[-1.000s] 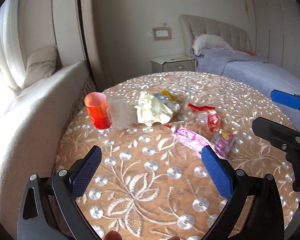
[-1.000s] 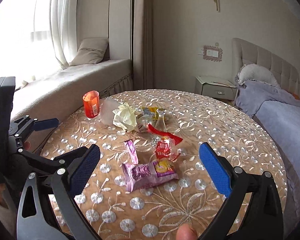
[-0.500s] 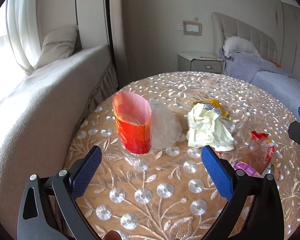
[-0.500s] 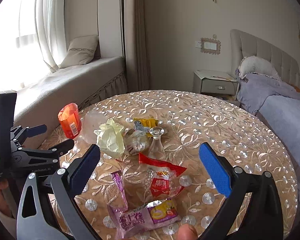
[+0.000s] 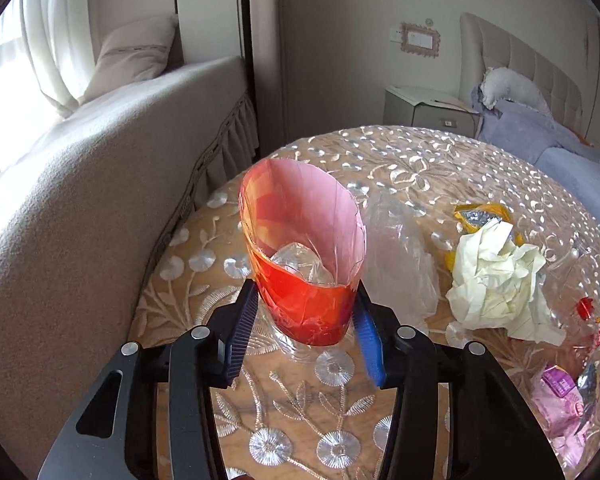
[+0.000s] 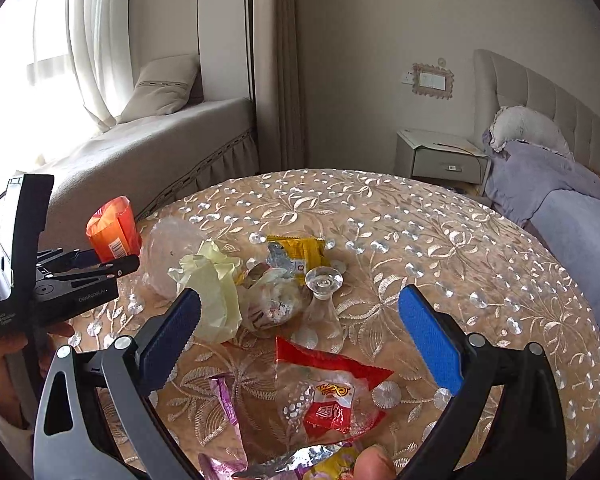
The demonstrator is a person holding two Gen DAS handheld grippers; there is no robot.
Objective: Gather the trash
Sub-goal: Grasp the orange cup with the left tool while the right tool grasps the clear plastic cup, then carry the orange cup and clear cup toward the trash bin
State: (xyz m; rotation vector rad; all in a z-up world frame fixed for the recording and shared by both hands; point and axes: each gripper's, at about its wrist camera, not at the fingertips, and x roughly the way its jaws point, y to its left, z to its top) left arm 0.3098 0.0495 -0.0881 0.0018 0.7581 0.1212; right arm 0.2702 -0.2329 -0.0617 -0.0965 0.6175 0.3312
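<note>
Our left tool [image 5: 306, 320] pinches the orange cup [image 5: 304, 264], crumpled clear plastic [image 5: 296, 262] inside; our right tool [image 6: 300, 336] hangs spread.

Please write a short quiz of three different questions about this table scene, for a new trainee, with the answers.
1. True or false: the left gripper is wide open above the table.
2. Which item lies nearest between the right gripper's fingers? A) red snack wrapper B) orange cup C) yellow wrapper
3. Fill in: the crumpled pale yellow paper lies to the ____ of the orange cup in the left wrist view.

Key: 1 false, it is closed on the orange cup. 2 A. 3 right.
</note>
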